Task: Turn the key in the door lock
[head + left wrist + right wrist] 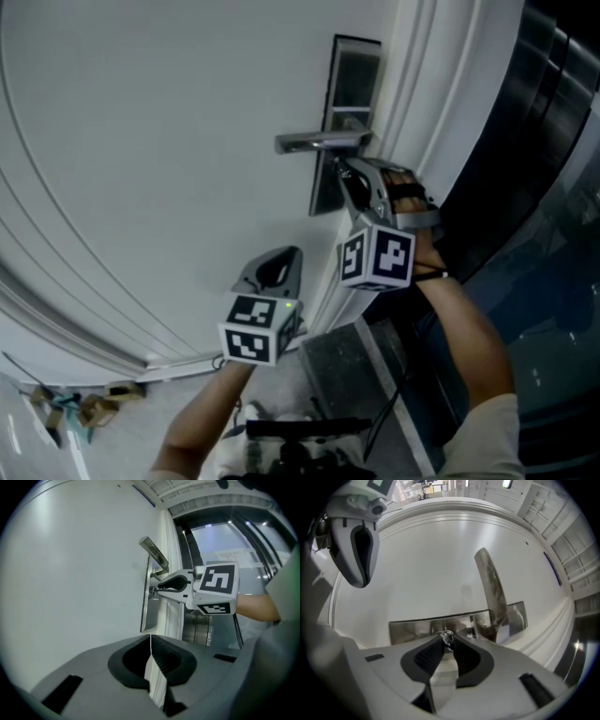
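A white door (159, 159) carries a steel lock plate (354, 75) with a lever handle (319, 142). My right gripper (345, 178) reaches level to the plate just under the handle. In the right gripper view its dark pads (429, 654) are pressed on the small metal key (447, 636), which sticks out of the plate (412, 630) beside the handle (492, 592). My left gripper (284, 253) hangs lower and to the left, apart from the lock. Its jaws (150, 637) are shut with nothing between them. From the left gripper view the right gripper (153, 590) shows at the plate (146, 611).
The white door frame (441, 84) runs along the door's right edge, with dark glass panels (553, 187) beyond it. A metal threshold (347, 366) lies below. Scraps of tape or paper (75, 405) lie on the floor at the bottom left.
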The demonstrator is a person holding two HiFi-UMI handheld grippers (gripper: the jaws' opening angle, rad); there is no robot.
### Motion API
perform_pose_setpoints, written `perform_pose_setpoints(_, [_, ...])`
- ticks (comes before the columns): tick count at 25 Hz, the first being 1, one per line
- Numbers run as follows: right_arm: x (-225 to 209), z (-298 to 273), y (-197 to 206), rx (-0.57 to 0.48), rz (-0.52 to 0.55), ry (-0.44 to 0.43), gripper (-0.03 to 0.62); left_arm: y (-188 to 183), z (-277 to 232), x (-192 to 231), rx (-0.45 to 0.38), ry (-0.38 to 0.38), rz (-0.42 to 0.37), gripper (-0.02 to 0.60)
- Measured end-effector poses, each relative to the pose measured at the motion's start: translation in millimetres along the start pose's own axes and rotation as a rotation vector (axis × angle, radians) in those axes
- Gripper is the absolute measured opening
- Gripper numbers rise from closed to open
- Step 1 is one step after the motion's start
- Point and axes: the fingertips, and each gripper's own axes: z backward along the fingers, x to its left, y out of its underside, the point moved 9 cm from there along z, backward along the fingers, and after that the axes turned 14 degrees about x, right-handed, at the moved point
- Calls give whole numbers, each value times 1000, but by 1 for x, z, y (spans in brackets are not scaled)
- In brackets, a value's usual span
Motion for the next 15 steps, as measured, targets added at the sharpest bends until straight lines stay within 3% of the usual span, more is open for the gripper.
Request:
perform_pose_setpoints(11, [-10,-2,4,-21,-356,-161,80,0,-1,0,1,0,1,20])
perform_pose_setpoints(15, [-15,-4,8,-49,-567,-260,75,0,-1,-1,2,3,2,20])
